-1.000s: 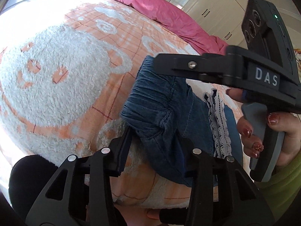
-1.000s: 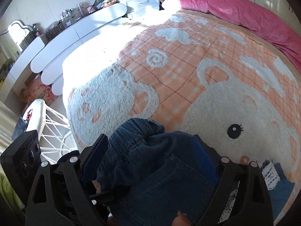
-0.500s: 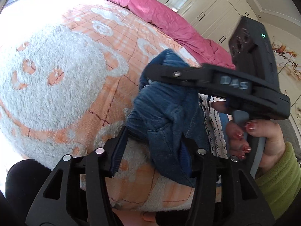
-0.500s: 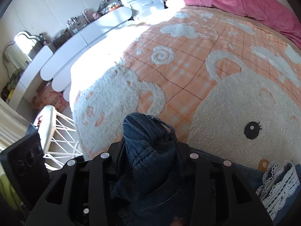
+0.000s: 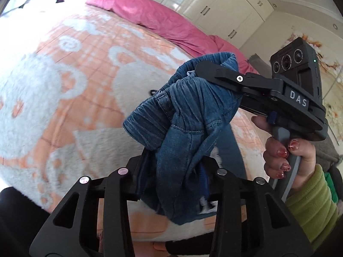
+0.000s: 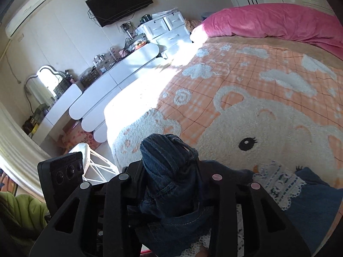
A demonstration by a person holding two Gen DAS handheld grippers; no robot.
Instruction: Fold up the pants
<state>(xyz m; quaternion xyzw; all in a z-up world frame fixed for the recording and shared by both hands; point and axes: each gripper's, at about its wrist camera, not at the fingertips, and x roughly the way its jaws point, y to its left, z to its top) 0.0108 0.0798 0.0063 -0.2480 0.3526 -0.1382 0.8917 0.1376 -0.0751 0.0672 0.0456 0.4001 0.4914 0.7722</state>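
- I see the bed (image 6: 246, 68) filling both views, under an orange blanket (image 5: 64, 90) with fluffy white bear figures; a pink duvet (image 6: 278, 21) lies along its far edge.
- Beyond the bed's left edge, in the right wrist view, stand a white dresser (image 6: 120, 75) and a wall-mounted television (image 6: 120, 2).
- The pants (image 5: 182, 124), blue denim, hang bunched above the bed's near edge, lifted clear of the blanket at the waistband. The gathered waistband runs roughly from my left gripper up and rightward to my right one; the rest drops toward me, so I cannot tell the true long axis.
- A lace-trimmed part (image 6: 278, 184) of the denim rests on the blanket at the near right.
- My right gripper (image 5: 205, 72) is clenched on the waistband's upper end, held by a hand (image 5: 287, 152) with red nails and a green sleeve.
- My left gripper (image 5: 171, 167) is clamped on the lower fold of the pants.
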